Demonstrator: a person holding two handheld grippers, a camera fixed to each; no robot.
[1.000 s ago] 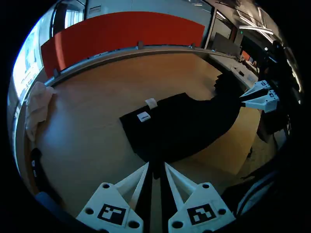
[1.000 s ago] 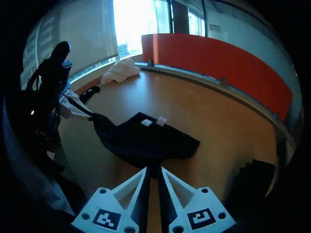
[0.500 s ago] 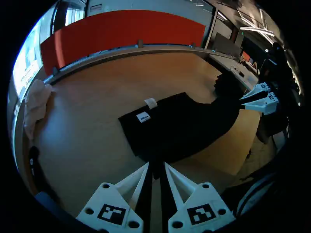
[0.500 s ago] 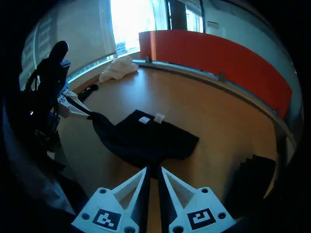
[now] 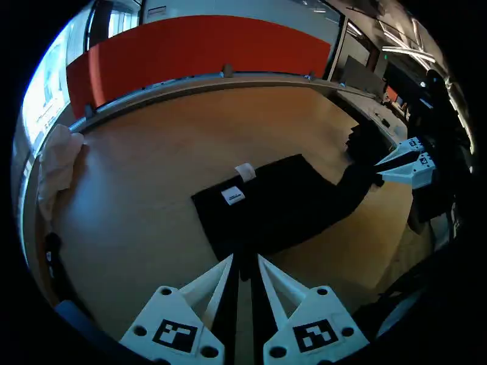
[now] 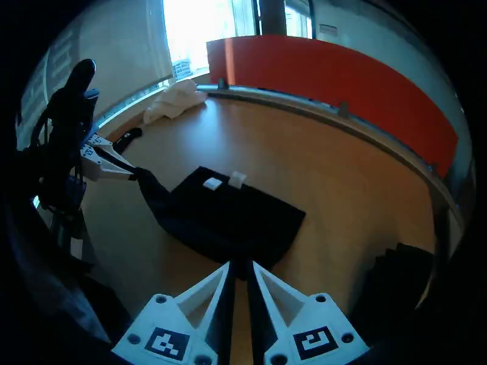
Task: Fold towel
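Black towel (image 5: 280, 204) lies mid-frame on the wooden bench (image 5: 152, 158); my left tool (image 5: 245, 271) and right tool (image 6: 239, 271) each pinch a near corner. I should carry both forward level, onto the far edge.

Towel (image 5: 286, 201) on table (image 5: 152, 152), before partition (image 5: 201, 48)

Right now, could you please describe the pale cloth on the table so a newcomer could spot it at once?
Start at the long wooden table backed by the red partition. Follow the partition to its end by the bright window; the pale cloth lies bunched at the table's edge there. Unlike the black towel mid-table, it is cream and crumpled.
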